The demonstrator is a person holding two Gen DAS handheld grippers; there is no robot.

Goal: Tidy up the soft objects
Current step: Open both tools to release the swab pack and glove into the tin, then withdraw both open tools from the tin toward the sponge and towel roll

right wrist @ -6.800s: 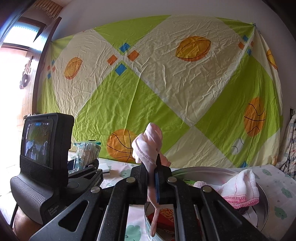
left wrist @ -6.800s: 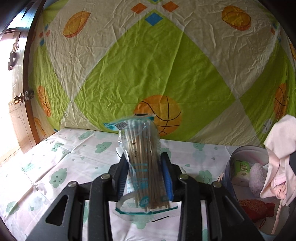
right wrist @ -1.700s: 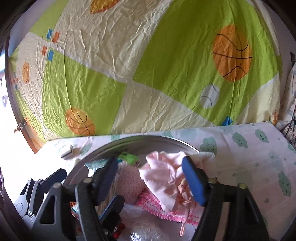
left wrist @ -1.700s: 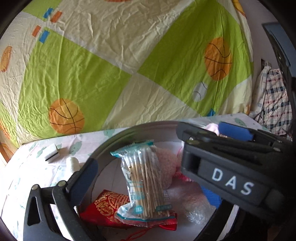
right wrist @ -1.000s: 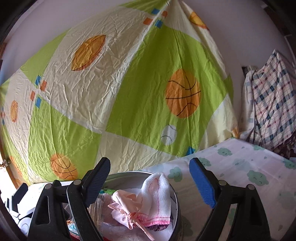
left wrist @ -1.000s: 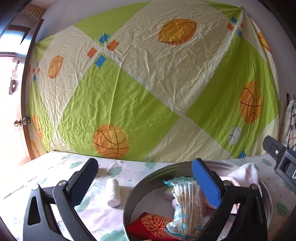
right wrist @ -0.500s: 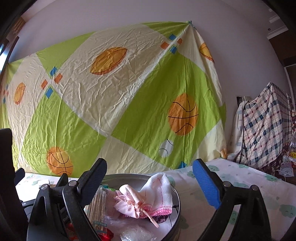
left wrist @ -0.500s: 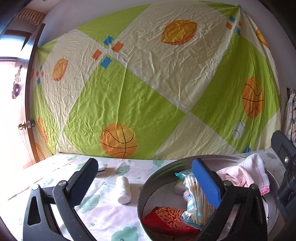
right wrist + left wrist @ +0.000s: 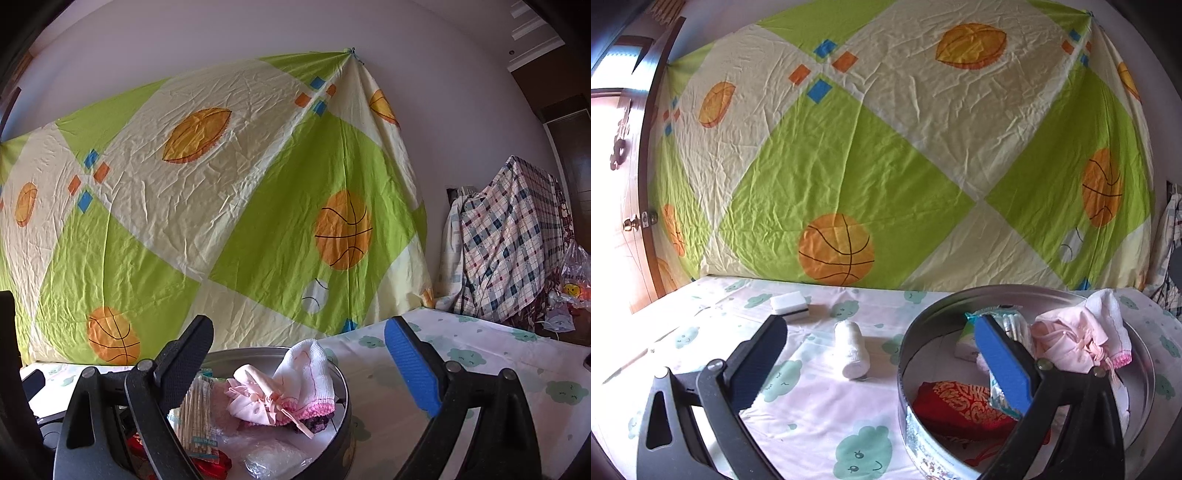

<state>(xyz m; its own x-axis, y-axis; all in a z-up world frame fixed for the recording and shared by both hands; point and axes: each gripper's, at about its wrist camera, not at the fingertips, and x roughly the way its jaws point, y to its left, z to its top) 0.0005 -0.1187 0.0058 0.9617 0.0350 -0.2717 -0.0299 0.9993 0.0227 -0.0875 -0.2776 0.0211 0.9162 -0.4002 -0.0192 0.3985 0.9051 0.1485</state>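
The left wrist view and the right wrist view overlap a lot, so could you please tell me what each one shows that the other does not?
Only the left wrist view shows the white gauze roll and the white sponge block lying on the cloud-print sheet, outside the tin.

Only the right wrist view shows the plaid cloth draped at the far right, and a clear plastic bag inside the tin.

Both show the round metal tin, the pink cloth bundle at its rim, the cotton swab packet, the red pouch and the sports-print sheet behind.

Only partial letters, roughly "ANK YOU", show on the plastic bag [image 9: 573, 275] at far right
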